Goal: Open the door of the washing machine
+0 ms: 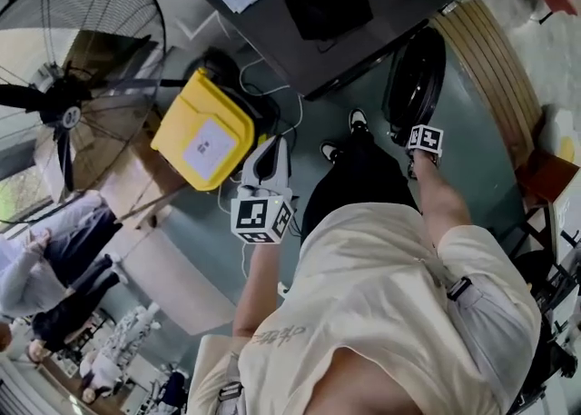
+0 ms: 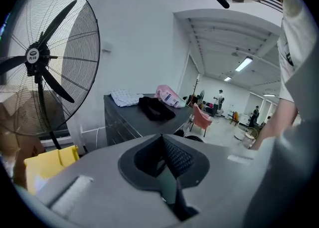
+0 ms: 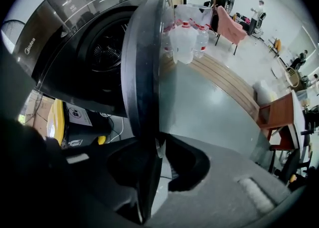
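Right gripper [image 3: 158,159] pinches only the door [image 3: 142,67] rim, lower centre of frame — could slip off mid-swing; left gripper [image 2: 168,167] closed, empty

A glossy grey-green floor [image 1: 486,127] ran through the room, with a strip of pale wooden slats [image 1: 495,50] laid along one side. A large black pedestal fan [image 1: 64,104] stood by a plain white wall [image 2: 139,32], with a yellow bin [image 1: 204,136] near it. Further off, the hall opened out under long ceiling lights [image 2: 244,64], where a pink chair [image 2: 202,117] and several people [image 2: 219,98] stood. A brown wooden piece of furniture [image 3: 276,117] sat near the slats.
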Demonstrator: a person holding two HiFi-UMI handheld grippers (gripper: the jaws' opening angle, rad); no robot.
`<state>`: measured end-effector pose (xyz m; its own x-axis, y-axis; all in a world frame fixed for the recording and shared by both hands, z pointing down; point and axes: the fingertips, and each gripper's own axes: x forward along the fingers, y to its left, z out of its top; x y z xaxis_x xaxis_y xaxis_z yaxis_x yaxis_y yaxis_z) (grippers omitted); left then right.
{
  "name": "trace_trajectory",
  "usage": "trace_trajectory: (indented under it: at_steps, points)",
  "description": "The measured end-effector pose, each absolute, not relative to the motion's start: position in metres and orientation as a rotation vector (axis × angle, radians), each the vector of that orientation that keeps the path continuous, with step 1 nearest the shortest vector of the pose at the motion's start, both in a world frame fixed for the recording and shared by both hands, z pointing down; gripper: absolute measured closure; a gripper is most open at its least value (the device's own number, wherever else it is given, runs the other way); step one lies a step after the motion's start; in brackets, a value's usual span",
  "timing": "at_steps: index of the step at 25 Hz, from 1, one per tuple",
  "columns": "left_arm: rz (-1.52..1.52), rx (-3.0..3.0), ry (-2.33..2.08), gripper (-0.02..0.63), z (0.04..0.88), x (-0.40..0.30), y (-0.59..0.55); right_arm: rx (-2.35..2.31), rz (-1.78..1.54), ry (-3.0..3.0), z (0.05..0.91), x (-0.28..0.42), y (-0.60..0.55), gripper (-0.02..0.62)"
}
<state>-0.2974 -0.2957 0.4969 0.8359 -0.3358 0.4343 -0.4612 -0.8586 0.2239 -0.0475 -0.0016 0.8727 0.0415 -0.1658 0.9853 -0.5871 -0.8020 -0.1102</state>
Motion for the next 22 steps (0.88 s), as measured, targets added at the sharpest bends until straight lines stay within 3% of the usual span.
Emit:
trace_trajectory:
  at_steps: [13, 22]
  points:
    - [0.619, 2.746, -0.546, 0.589, 0.496, -0.239, -0.258, 1.916, 1.745, -0.783, 0.875, 0.003, 0.074, 0.522]
    - [0.561, 2.703, -0.539, 0.589, 0.484, -0.144, -0.179, 1.751, 1.610, -0.868, 0.863, 0.050, 0.122, 0.522]
